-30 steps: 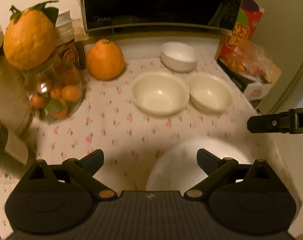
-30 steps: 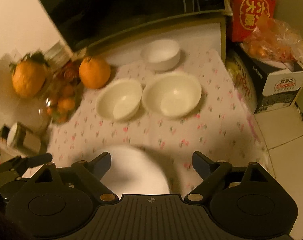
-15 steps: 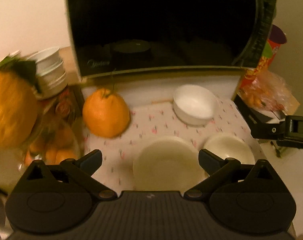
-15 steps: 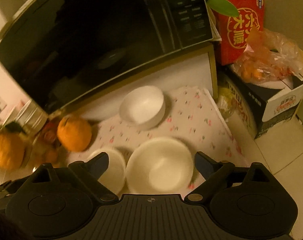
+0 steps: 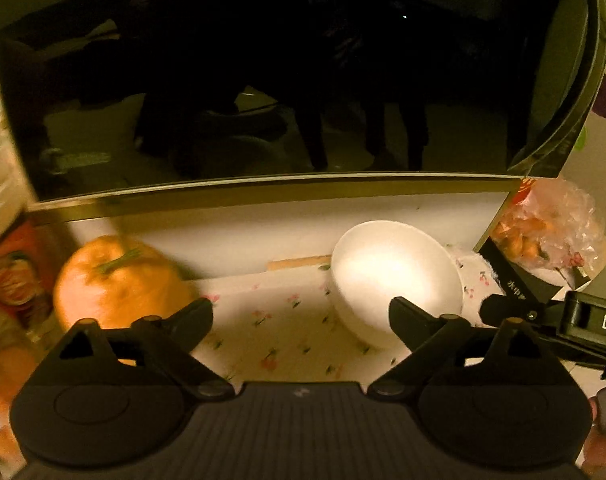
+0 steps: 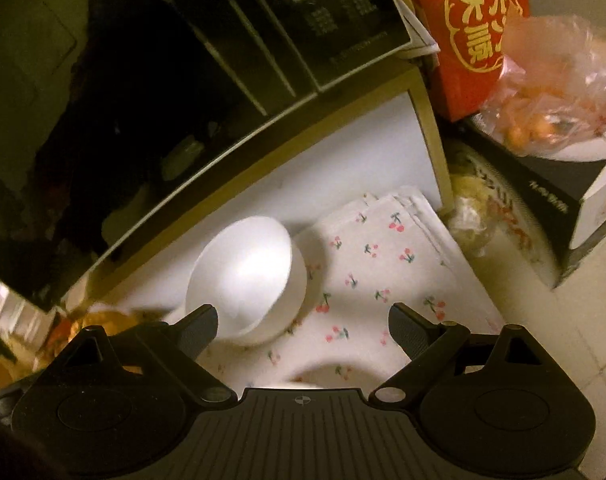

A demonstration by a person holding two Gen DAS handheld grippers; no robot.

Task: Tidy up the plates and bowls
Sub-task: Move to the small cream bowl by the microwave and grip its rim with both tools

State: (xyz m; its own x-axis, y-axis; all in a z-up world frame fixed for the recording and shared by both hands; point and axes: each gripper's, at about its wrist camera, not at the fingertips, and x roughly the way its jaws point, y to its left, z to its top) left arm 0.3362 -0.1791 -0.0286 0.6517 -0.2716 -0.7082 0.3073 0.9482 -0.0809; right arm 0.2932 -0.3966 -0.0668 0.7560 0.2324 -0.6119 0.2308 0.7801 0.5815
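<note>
White bowl (image 5: 395, 280) sits upright on the cherry-print tablecloth (image 5: 279, 320), close under the front of the microwave (image 5: 263, 72); the left gripper (image 5: 301, 312) hovers before it with its jaws spread wide and nothing between them, its right finger (image 5: 407, 316) overlapping the bowl's near side in the view, though contact cannot be told; the right gripper (image 6: 303, 320) is likewise wide apart and empty, its left finger (image 6: 201, 326) just beside the same bowl's (image 6: 247, 280) rim; the pale rim of a second bowl (image 6: 335, 374) shows at that gripper's base. Outward, the cloth (image 6: 375, 264) ends in folded layers at the table's corner; a large orange citrus fruit (image 5: 115, 284) lies to the left on the cloth; to the right a plastic bag of small oranges (image 6: 551, 96) rests on a black-and-white carton (image 6: 551, 196), a red printed box (image 6: 479, 36) behind it; pale floor tiles (image 6: 583, 340) lie below.
</note>
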